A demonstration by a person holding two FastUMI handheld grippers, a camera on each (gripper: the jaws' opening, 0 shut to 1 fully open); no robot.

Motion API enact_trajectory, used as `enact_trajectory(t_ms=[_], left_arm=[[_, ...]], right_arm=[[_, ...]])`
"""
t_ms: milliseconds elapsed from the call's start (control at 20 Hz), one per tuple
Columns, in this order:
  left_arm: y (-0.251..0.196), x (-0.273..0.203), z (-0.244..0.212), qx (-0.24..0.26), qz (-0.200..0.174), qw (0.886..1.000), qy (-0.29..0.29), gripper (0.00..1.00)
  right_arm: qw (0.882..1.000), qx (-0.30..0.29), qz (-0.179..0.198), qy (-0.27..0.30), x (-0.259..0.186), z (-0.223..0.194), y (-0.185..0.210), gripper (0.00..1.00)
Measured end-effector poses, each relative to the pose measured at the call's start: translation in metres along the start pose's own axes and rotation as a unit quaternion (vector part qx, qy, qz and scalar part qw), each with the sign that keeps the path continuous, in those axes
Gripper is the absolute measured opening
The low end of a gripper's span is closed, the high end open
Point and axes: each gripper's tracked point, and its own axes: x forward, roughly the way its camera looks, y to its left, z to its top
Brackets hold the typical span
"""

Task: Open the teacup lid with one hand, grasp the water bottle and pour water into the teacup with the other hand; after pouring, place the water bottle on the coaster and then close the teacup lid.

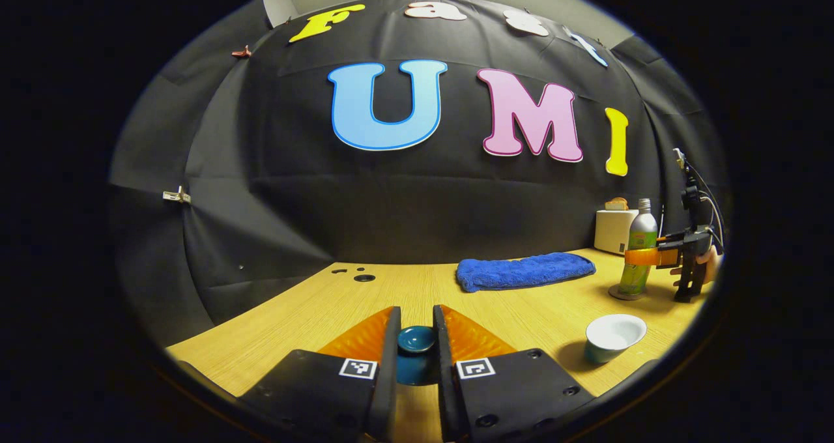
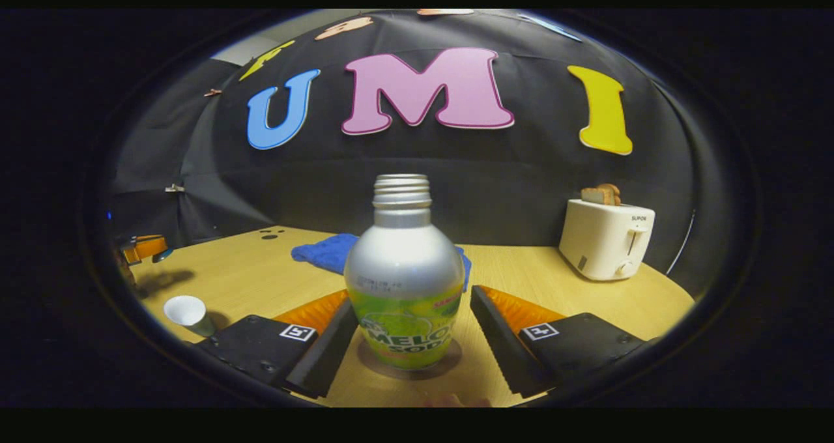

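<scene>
- Looking along your left gripper (image 1: 416, 329) in the left gripper view, you have its fingers clenched on the dark-blue teacup lid (image 1: 416, 340), above the wooden table (image 1: 326, 306).
- The uncovered teacup (image 1: 612, 337) stands to the right near the table's front edge; bare wood lies between it and the blue towel (image 1: 524, 270).
- Farther right, the water bottle (image 1: 638, 254) stands on its round coaster (image 1: 624, 293).
- In the right gripper view, your right gripper (image 2: 414, 326) is released, its fingers straddling the bottle (image 2: 404, 280) with gaps on both sides.
- The toaster (image 2: 606, 238) sits well apart at the right rear.
</scene>
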Motion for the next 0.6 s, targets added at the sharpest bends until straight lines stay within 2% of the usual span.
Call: enact_trajectory(t_ms=[100, 300, 450, 600], left_arm=[[0.000, 0.001, 0.000, 0.000, 0.000, 1.000, 0.000, 0.31], [0.001, 0.000, 0.000, 0.000, 0.003, 1.000, 0.000, 0.31], [0.002, 0.000, 0.000, 0.000, 0.004, 1.000, 0.000, 0.30], [0.001, -0.002, -0.001, 0.000, 0.004, 1.000, 0.000, 0.30]], right_arm=[[1.000, -0.005, 0.008, 0.012, -0.010, -0.004, 0.008, 0.99], [0.999, -0.030, -0.008, 0.018, -0.033, -0.007, 0.007, 0.98], [0.999, -0.027, -0.014, 0.039, -0.059, -0.016, 0.006, 0.98], [0.999, -0.031, -0.014, 0.011, -0.088, -0.001, 0.007, 0.98]])
